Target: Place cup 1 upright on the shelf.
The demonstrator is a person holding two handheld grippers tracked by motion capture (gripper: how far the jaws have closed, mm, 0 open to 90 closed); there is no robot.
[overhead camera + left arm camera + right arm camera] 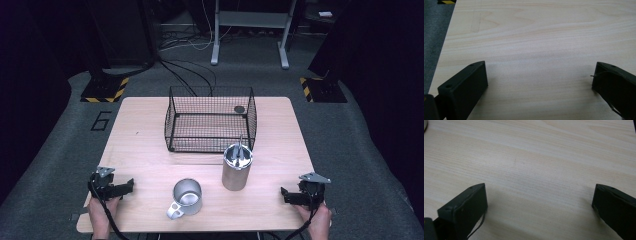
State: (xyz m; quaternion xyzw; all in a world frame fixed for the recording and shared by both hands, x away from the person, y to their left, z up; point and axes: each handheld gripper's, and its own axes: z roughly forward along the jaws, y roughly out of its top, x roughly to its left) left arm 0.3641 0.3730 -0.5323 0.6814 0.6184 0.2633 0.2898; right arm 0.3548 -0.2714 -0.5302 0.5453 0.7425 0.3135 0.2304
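Both hands are resting at the near edge, left gripper (131, 186) and right gripper (283, 193) gaping wide, empty, flanking mug (187, 197) and canister (236, 167), likely readying a reach.

Left gripper (539, 75) with two black jaws spread wide, bare pale wooden tabletop (536, 37) between and beyond them; grey carpet (434, 37) past the left jaw.
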